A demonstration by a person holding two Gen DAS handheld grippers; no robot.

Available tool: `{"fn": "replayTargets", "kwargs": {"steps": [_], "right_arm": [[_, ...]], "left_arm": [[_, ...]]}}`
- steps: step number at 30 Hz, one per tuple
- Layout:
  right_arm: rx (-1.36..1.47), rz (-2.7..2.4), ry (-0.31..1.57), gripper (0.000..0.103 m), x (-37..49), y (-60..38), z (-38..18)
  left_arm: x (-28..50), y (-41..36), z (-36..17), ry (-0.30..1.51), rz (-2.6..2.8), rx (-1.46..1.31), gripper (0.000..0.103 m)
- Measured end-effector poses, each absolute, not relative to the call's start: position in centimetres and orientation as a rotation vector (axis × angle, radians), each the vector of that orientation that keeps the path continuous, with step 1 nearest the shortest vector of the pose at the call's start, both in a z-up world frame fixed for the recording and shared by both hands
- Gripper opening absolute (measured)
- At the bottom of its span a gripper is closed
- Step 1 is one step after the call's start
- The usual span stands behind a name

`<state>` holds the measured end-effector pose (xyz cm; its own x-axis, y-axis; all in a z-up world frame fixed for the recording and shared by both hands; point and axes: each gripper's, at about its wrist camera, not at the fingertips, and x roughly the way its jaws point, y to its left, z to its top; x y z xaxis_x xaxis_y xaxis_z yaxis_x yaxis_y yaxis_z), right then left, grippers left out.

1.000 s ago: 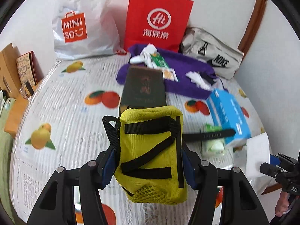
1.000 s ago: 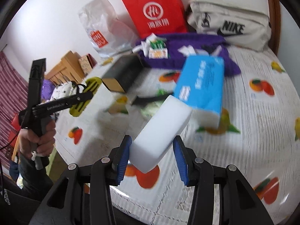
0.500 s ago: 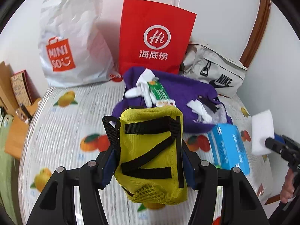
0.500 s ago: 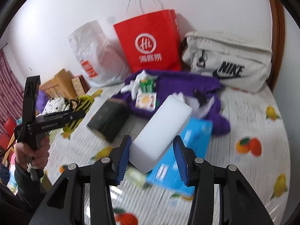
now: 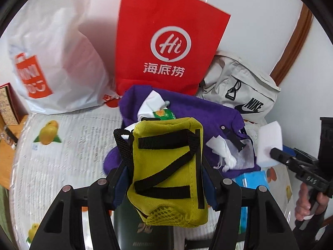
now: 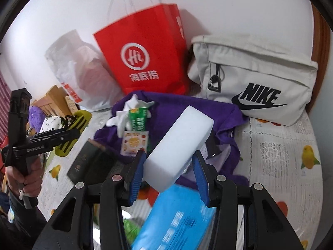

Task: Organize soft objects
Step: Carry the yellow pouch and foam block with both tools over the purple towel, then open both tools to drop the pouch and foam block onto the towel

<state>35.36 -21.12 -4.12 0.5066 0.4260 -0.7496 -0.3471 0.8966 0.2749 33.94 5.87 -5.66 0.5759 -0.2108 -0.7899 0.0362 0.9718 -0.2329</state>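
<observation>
The yellow pouch [image 5: 168, 170] sits low and centre in the left wrist view, clamped by its two sides in the left gripper [image 5: 165, 184]. It looks light and floppy, the fabric bulging past the pads, so a mid-body pinch suits it better than its black straps. The white sponge block [image 6: 179, 148], mid-frame in the right wrist view, is squeezed between the right gripper's [image 6: 169, 177] blue pads near its lower end; being springy and featherweight, it could pivot. Both tools tilt downward toward the purple cloth bag [image 6: 179, 108] lying before the red paper bag [image 6: 145, 52].
</observation>
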Motion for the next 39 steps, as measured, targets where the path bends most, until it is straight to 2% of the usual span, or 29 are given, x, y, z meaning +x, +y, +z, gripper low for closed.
{"fn": "replayTargets", "kwargs": {"steps": [14, 29, 33, 36, 39], "right_arm": [[0.084, 0.47, 1.046, 0.047, 41.4, -20.7, -8.9], [0.071, 0.478, 1.113, 0.052, 44.1, -20.5, -11.6], [0.047, 0.47, 1.12, 0.064, 44.2, -20.3, -11.7], [0.047, 0.46, 1.108, 0.068, 44.2, -20.3, -11.4], [0.072, 0.459, 1.101, 0.072, 44.0, -20.6, -10.9]], "left_arm": [[42.2, 2.2, -8.9, 1.029, -0.159, -0.137, 0.059], [45.4, -0.2, -11.2, 1.089, -0.182, -0.096, 0.063], [45.6, -0.2, -11.3, 1.097, -0.196, -0.122, 0.07], [45.4, 0.0, -10.9, 1.078, -0.199, -0.152, 0.082], [45.0, 0.0, -10.2, 1.062, -0.193, -0.133, 0.083]]}}
